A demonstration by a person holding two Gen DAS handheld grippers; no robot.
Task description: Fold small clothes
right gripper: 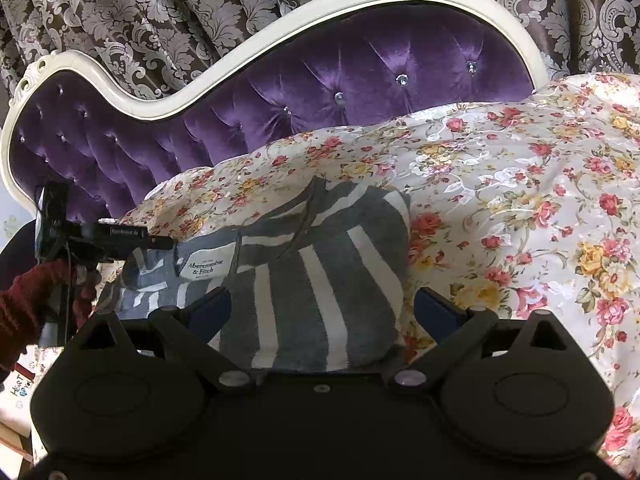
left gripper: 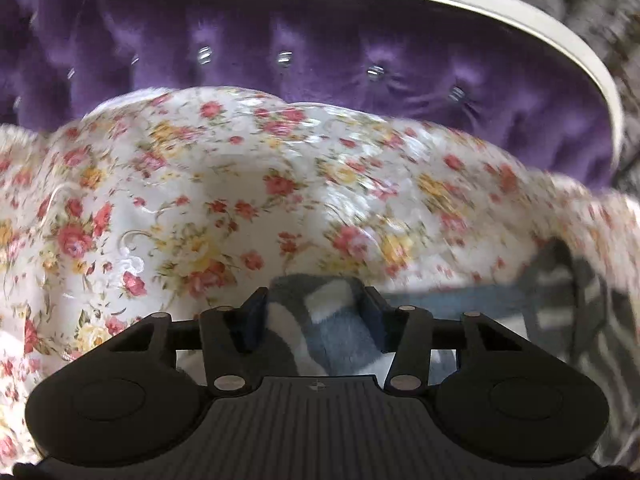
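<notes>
From where I sit, the far side is filled by a curved headboard of tufted purple velvet [right gripper: 360, 80], studded with small crystal buttons and edged by a glossy cream-white carved frame [right gripper: 256, 46] that rises high on the right and dips low to the left. Behind it hangs a dark brown curtain with a silver-grey damask leaf pattern [right gripper: 160, 12], falling in heavy folds. A shiny white bedspread printed with pink, red and yellow roses [right gripper: 520, 200] covers the bed, rumpled against the headboard. Light glints softly off the velvet and satin. At the near left I see a strip of pale wall [right gripper: 12, 224].
</notes>
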